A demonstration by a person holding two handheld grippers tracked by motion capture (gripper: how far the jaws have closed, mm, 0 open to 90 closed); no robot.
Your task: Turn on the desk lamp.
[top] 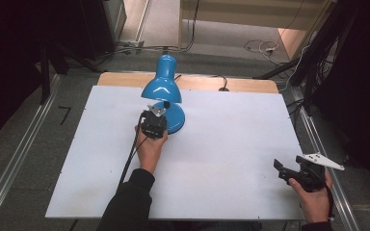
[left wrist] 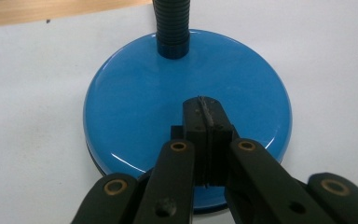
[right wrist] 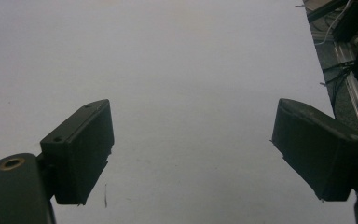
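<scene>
Left gripper (left wrist: 204, 116): jaws closed pad to pad, nothing between them, the joined tips pressed down on or poised just over the near part of the lamp base (left wrist: 135, 98); whether they actually touch the glossy blue disc cannot be told. A switch may lie under the tips, but none can be made out. In the high view the same left gripper (top: 155, 115) sits at the front edge of the desk lamp (top: 164, 91), which stands upright toward the far middle of the white table (top: 221, 144), its ribbed black neck (left wrist: 171, 28) rising from the back of the base and its blue shade (top: 163, 84) drooping forward over the tool.

Right gripper (right wrist: 191, 149): jaws spread wide, empty, looking across bare white tabletop. In the high view the right gripper (top: 289, 169) is held at the near right corner of the table, well apart from the lamp.

Progress, as judged: the approach to the base is done; the press or push on the base appears to be the step in hand, and no glow from the shade shows. Withdrawal is left.

Pose: the left forearm (top: 130, 197), in a dark sleeve, reaches forward from the near edge, hand wrapped over the tool's body, tips pointing ahead and down. The right hand (top: 313, 192) rests low, wrist at the table's edge.
</scene>
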